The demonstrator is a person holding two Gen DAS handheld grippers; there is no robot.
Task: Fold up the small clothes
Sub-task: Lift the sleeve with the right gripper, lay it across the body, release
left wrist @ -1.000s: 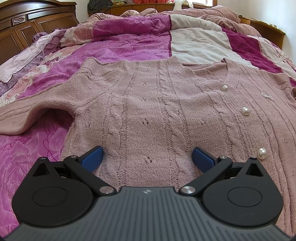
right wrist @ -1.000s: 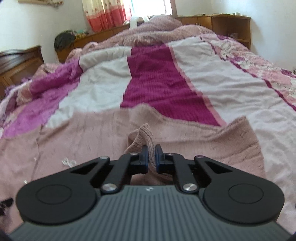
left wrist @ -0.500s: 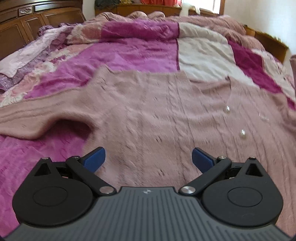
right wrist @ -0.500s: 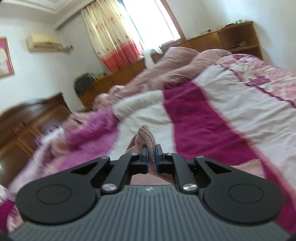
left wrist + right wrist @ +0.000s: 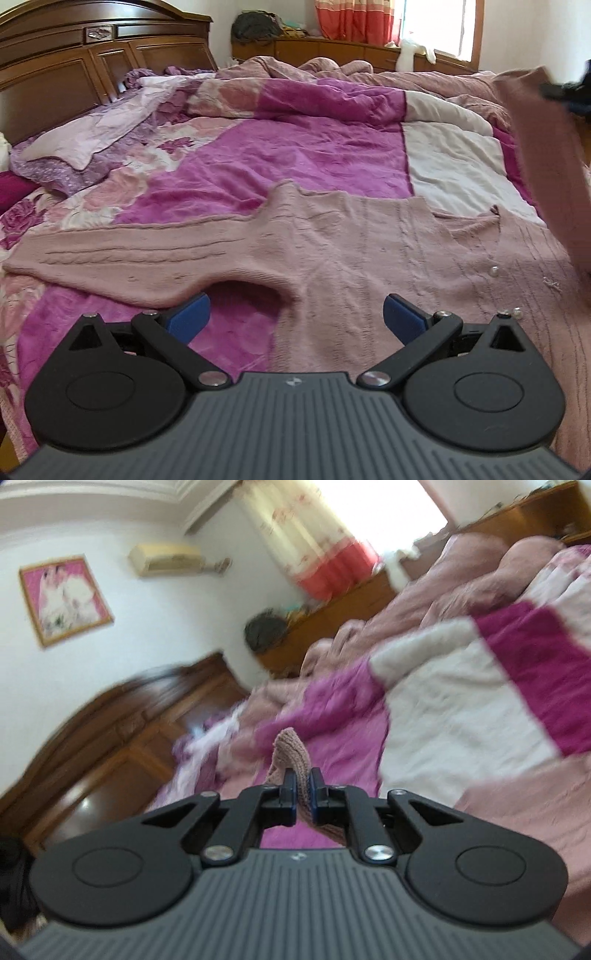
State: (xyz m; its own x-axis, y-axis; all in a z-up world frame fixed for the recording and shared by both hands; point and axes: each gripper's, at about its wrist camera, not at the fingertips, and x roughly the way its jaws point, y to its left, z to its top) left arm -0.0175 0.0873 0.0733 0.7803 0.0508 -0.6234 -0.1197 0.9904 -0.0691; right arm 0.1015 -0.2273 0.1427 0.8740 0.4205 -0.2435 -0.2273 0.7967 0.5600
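Note:
A dusty-pink cable-knit cardigan [image 5: 369, 251] with pearl buttons lies flat on the bed, its left sleeve [image 5: 122, 258] stretched out to the left. My left gripper [image 5: 295, 317] is open and empty, hovering low over the cardigan near the left armpit. My right gripper [image 5: 302, 794] is shut on the cuff of the right sleeve [image 5: 291, 749] and holds it high above the bed. In the left wrist view that lifted sleeve [image 5: 546, 155] hangs at the far right, with the right gripper [image 5: 561, 88] at its top.
The bed carries a rumpled magenta, pink and white patchwork quilt [image 5: 295, 147]. A dark wooden headboard [image 5: 74, 62] stands at the left. A low wooden cabinet [image 5: 332, 48] and curtained window are at the far wall.
My right gripper has lifted the sleeve cuff high off the bed and swung left. My left gripper has drawn back and left, from the cardigan's middle toward the armpit.

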